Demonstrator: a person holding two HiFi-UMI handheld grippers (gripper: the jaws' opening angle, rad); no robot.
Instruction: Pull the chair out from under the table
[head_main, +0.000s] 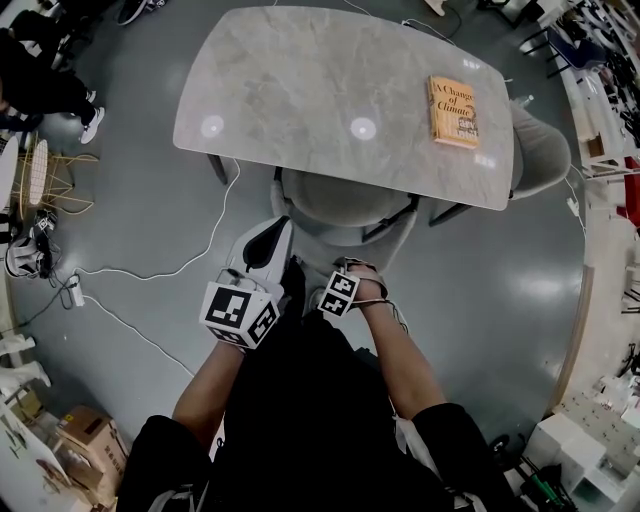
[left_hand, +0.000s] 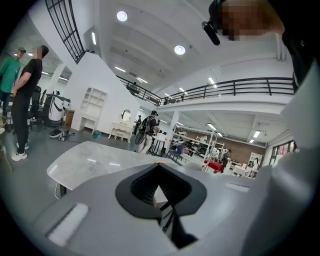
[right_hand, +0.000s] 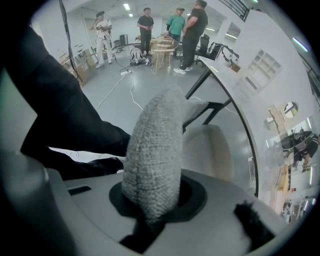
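Plainly, the right gripper view shows my right gripper (right_hand: 152, 212) clamped on the woolly grey back of the chair (right_hand: 152, 145). The head view shows only that the chair sits tucked under the near edge of the table (head_main: 300, 80). My left gripper (left_hand: 162, 200) has its jaws together on nothing, just left of the chair. A book (head_main: 453, 112) lies on the tabletop, a second chair (head_main: 540, 150) sits at the table's end, and a white cable (head_main: 190, 262) trails across the floor.

My white-and-black left gripper (left_hand: 161, 196): fingers together, nothing between, arm reaching forward. My right gripper (right_hand: 150, 202): fingers clamped on the grey woven chair back (right_hand: 152, 145), forearm bare.
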